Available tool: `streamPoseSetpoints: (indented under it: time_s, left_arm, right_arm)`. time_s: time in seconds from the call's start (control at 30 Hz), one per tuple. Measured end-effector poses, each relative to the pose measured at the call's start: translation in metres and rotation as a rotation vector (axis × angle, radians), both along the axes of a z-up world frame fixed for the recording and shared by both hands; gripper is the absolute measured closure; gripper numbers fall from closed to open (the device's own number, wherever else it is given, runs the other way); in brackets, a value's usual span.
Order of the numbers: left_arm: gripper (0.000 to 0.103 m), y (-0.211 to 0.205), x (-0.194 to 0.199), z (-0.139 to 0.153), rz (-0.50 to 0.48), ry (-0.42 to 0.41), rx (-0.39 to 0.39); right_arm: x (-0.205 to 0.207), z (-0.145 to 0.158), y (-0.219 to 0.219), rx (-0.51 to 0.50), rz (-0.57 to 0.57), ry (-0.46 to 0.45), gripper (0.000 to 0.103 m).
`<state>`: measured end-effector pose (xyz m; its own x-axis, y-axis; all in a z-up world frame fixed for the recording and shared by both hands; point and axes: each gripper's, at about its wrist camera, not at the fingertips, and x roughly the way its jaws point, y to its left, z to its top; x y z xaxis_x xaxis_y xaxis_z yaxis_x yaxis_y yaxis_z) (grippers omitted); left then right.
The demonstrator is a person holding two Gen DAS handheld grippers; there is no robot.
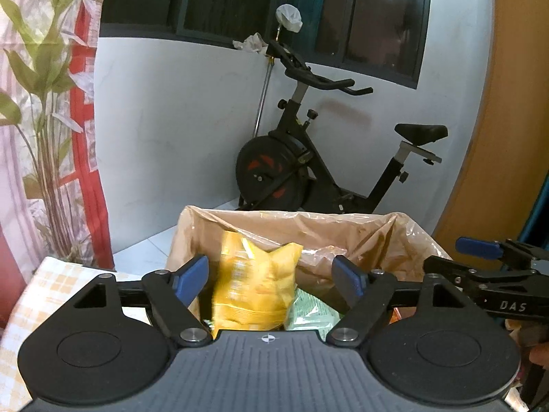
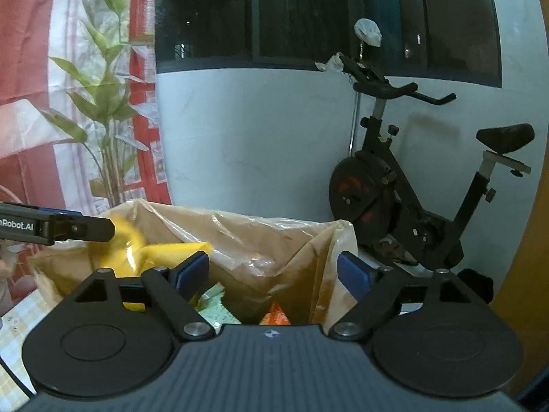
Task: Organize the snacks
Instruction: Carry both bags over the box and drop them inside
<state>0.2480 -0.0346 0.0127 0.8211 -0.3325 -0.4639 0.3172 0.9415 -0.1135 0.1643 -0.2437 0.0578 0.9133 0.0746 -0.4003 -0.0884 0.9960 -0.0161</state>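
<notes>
Crinkled yellow plastic snack packet (image 1: 255,288), motion-blurred, sits between the spread blue pads of the left hand-held gripper (image 1: 271,281), touching neither, over the mouth of a cardboard box lined with a translucent tan plastic bag (image 1: 360,230). Right hand-held gripper (image 2: 274,274) is spread too, holding nothing, above the same box. Inside: a pale green printed packet (image 2: 214,309) and an orange packet (image 2: 274,317), lower down.

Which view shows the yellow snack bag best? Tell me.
The left wrist view: the yellow snack bag sits centered between the open left gripper fingers, blurred. The right wrist view shows it off to the left, partly hidden.
</notes>
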Motion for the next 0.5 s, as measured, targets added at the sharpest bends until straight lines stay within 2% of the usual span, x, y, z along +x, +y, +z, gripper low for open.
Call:
streamPoseSetpoints:
  time_s: [0.27, 0.5]
  left_arm:
    - [0.022, 0.034, -0.041, 0.016, 0.014, -0.035, -0.013]
    - [0.022, 0.066, -0.08, 0.001, 0.05, -0.024, -0.01]
  right_arm:
    - [-0.04, 0.013, -0.004, 0.082, 0.031, -0.027, 0.019]
    - [-0.082, 0.01, -0.003, 0.116, 0.038, -0.074, 0.019]
